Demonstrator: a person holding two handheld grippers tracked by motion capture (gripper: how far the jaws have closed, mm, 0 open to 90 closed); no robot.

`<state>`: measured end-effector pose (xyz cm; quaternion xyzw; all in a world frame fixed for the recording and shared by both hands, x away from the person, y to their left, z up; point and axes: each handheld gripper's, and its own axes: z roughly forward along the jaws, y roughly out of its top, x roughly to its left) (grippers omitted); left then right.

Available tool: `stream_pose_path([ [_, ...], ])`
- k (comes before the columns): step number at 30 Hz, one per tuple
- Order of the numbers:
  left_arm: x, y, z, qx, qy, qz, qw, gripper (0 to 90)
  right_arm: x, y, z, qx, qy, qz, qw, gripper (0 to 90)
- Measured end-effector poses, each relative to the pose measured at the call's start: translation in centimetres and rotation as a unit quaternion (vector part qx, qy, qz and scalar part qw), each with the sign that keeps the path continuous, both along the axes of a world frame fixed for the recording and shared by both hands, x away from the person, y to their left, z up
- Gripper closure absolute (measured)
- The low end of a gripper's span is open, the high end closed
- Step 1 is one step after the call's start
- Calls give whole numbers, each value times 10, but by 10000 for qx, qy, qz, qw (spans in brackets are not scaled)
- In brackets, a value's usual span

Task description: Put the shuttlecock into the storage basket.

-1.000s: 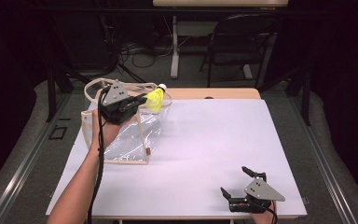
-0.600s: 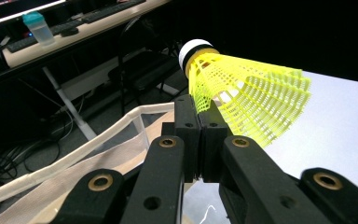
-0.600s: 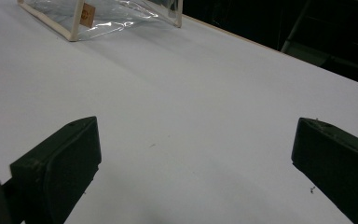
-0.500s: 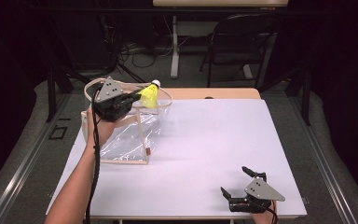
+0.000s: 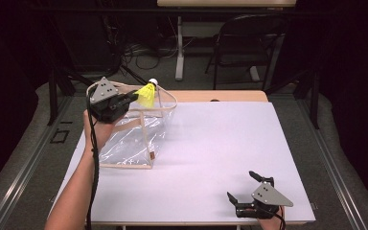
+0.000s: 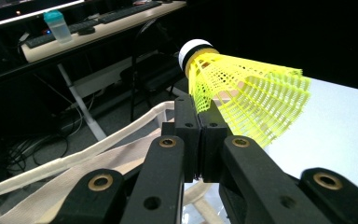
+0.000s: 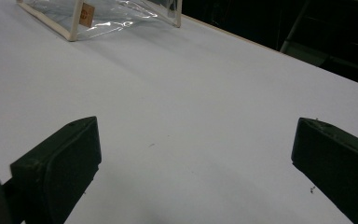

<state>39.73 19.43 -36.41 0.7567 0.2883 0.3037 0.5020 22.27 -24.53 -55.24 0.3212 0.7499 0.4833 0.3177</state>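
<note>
Left tongs [image 5: 133, 96] pinched shuttlecock [image 5: 147, 95] by its skirt, cork pointing far-right, above clear bag [image 5: 129, 139]; right tongs [image 5: 244, 189] spread, idle near-right.

A rectangular table with a flat white top [image 5: 211, 158] and a light wooden edge at its far side carries a clear plastic bag with cream fabric trim and handles [image 5: 132, 141], which lies at about ten o'clock on the white surface.

Folding chair [image 5: 242, 45] beyond white table [image 5: 220, 158]; teal-capped bottle [image 6: 57, 25], keyboard [image 6: 121, 11] on far desk.
</note>
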Motion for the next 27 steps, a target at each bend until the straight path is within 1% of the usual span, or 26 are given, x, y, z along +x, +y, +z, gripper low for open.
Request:
stream_pose_path([
  [9, 0, 10, 1, -82, -35, 138, 9999, 889, 0, 0, 0, -2, 2, -3, 10000, 10],
  [17, 0, 18, 2, -65, -13, 253, 9997, 889, 0, 0, 0, 0, -1, -7, 10000, 10],
  [24, 0, 24, 3, -53, -32, 347, 9994, 889, 0, 0, 0, 19, -9, -17, 10000, 9],
  [27, 0, 27, 3, -112, -45, 388, 9992, 889, 0, 0, 0, 17, 4, -25, 10000, 9],
])
